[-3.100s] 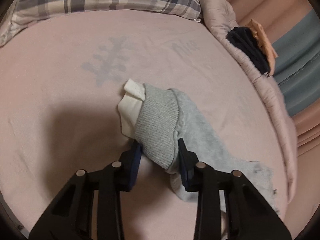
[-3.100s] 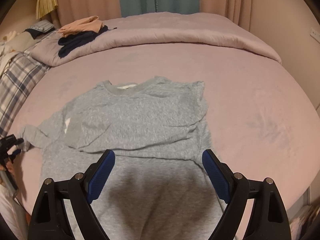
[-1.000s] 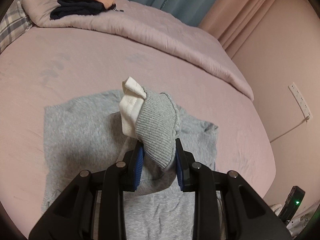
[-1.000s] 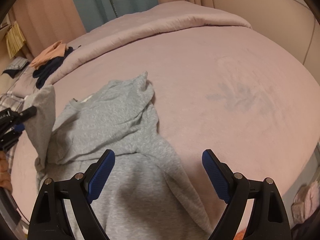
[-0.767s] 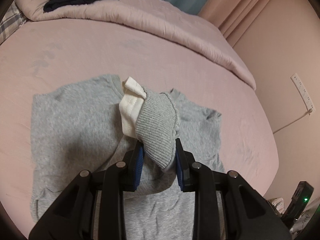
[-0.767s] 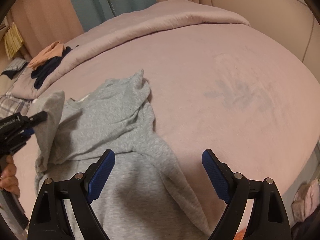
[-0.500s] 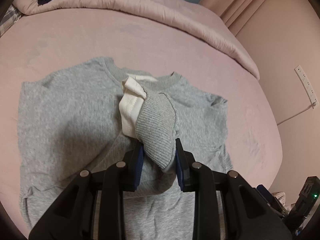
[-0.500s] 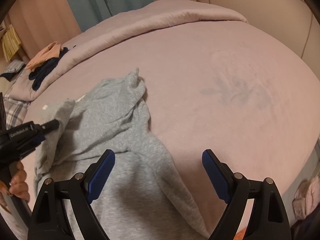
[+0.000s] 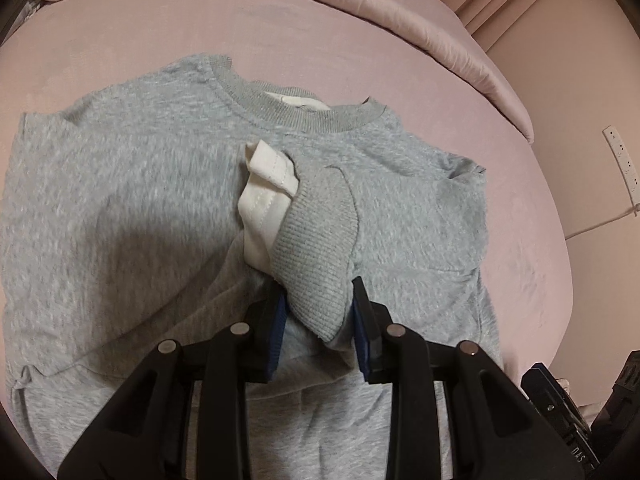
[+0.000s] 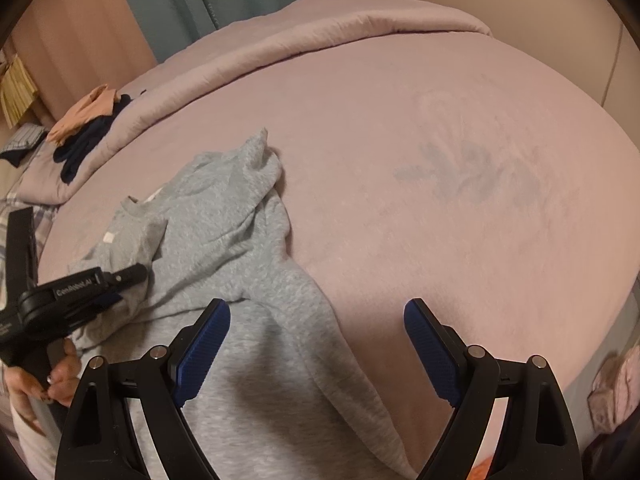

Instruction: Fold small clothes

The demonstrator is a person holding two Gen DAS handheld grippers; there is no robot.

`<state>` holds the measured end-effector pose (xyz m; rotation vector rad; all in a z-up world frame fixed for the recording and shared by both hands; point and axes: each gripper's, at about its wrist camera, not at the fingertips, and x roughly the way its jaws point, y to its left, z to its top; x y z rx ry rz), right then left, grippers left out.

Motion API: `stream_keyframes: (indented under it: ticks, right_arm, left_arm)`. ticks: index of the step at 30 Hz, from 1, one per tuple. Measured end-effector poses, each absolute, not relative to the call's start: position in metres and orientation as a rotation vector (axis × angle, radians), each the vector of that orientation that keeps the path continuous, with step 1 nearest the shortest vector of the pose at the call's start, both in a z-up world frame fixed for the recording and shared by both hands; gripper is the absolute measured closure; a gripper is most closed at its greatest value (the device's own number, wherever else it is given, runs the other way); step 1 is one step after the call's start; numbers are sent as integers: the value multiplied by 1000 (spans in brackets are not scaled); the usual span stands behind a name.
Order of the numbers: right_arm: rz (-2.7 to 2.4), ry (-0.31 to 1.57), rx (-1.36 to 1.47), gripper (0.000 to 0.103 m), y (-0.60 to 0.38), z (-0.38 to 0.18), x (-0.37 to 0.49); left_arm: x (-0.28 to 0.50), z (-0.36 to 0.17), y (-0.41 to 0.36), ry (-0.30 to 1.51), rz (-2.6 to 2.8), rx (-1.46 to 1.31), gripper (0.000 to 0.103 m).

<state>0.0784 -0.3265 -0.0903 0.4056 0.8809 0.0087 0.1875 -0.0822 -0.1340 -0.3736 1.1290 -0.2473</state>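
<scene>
A small grey sweatshirt (image 9: 120, 184) lies face up on the pink bed, its ribbed collar (image 9: 296, 116) at the far side. My left gripper (image 9: 318, 312) is shut on the ribbed sleeve cuff (image 9: 316, 248), which has a white lining (image 9: 262, 216), and holds it over the chest. The sweatshirt also shows in the right wrist view (image 10: 224, 216), with the left gripper (image 10: 132, 274) over it. My right gripper (image 10: 316, 336) is open and empty, above the sweatshirt's lower right edge.
A pink duvet (image 10: 320, 36) is rolled along the far side of the bed. Folded navy and peach clothes (image 10: 86, 128) lie on it at the left. The bed's right edge drops off near a wall with a socket (image 9: 622, 164).
My left gripper has carried the sleeve cuff from the bed's left side over onto the sweatshirt's chest and lowered it closer. The right gripper has stayed open and nearly still.
</scene>
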Motion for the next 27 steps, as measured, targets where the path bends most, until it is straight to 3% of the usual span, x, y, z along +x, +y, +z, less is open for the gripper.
stream_keyframes:
  ticks: [4,6,8,15,27]
  right_arm:
    - [14,887,408,15,-326,-91,79]
    - [18,889,407,15,-325,-92,79]
    - [25,890,403,15,-324,-91,79]
    - [57,877,384,15,-317,-83,80]
    - [199,858,304,15,-267,-66,84]
  left_arm:
    - [187,-134,-80,1133,-254,-392,70]
    - [185,-130,-79,1129,-264,-397,63]
    - [180,-123,-75,1120,-289,-406,42]
    - [147,-88,-41,1037,-273,-431,20]
    - [80,-94,79,983,63,-571,19]
